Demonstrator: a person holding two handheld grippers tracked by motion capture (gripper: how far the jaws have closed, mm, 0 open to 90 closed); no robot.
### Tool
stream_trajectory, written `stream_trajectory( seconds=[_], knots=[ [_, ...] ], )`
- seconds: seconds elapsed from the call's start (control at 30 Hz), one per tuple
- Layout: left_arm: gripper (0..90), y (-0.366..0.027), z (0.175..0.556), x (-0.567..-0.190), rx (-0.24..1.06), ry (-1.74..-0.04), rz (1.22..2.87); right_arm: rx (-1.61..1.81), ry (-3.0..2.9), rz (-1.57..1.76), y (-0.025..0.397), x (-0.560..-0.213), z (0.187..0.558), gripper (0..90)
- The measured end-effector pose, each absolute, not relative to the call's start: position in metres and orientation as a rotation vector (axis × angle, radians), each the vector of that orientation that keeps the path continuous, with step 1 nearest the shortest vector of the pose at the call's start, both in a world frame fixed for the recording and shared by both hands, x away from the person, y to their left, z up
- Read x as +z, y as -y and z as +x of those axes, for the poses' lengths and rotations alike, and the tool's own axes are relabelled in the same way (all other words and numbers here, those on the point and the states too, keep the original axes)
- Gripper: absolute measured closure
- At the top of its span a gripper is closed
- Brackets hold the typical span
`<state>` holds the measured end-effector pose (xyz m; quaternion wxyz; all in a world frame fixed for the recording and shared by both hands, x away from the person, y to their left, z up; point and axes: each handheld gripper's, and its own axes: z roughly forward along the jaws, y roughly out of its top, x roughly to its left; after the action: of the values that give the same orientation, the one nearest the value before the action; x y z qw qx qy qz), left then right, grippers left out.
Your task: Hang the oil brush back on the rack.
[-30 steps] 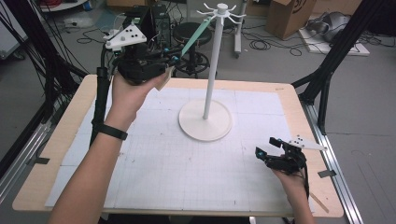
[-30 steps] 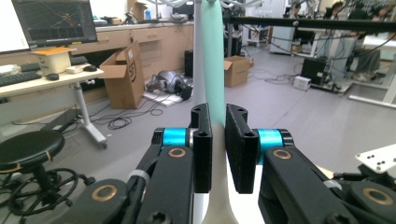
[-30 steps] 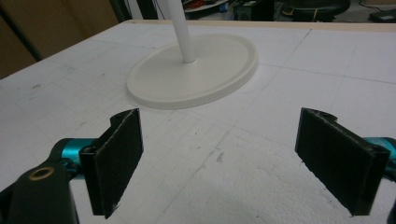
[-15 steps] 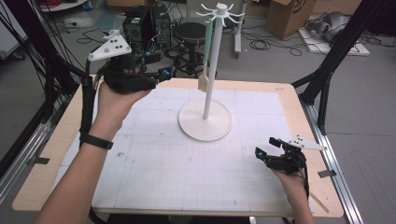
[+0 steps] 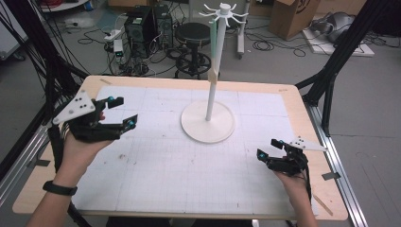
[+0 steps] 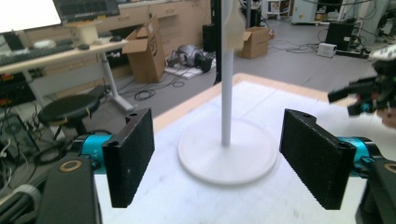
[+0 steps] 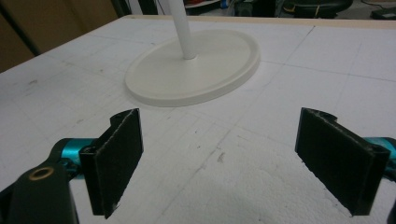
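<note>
White stand point(image 5: 208, 120) upright mid-bench point(image 5: 156, 189), spatula point(image 5: 213, 71) hanging | left hand-held gripper point(image 5: 124, 113) wide, empty, raised left of stand | right hand-held gripper point(image 5: 268, 151) wide, empty, low | judgement: retreat clear, avoid nudging pole.

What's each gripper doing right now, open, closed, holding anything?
Left gripper: open, holding nothing, jaws spread toward the white stand.
Right gripper: open, holding nothing, low over the table.
</note>
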<state>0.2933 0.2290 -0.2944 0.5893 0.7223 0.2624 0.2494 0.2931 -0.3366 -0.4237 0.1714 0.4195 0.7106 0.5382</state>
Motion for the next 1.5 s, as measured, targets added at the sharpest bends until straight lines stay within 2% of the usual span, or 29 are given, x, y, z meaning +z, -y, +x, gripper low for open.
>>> stream_trajectory(
  seconds=[0.13, 0.27, 0.7, 1.5],
  knots=[
    [26.1, -0.247, 0.286, -0.328, 0.545, -0.66, 1.668, 1.526, -2.019, 1.189, 0.337, -0.424, 0.294, 14.1],
    [26.1, -0.257, 0.278, -0.354, 0.568, -0.683, 1.701, 1.516, -2.023, 1.196, 0.337, -0.425, 0.295, 14.1],
    [22.6, -0.29, 0.277, -0.397, 0.56, -0.772, 1.691, 1.502, -2.043, 1.183, 0.331, -0.426, 0.298, 14.1],
    [20.7, -0.291, 0.281, -0.41, 0.532, -0.764, 1.685, 1.484, -2.061, 1.17, 0.33, -0.427, 0.295, 14.1]
  ],
)
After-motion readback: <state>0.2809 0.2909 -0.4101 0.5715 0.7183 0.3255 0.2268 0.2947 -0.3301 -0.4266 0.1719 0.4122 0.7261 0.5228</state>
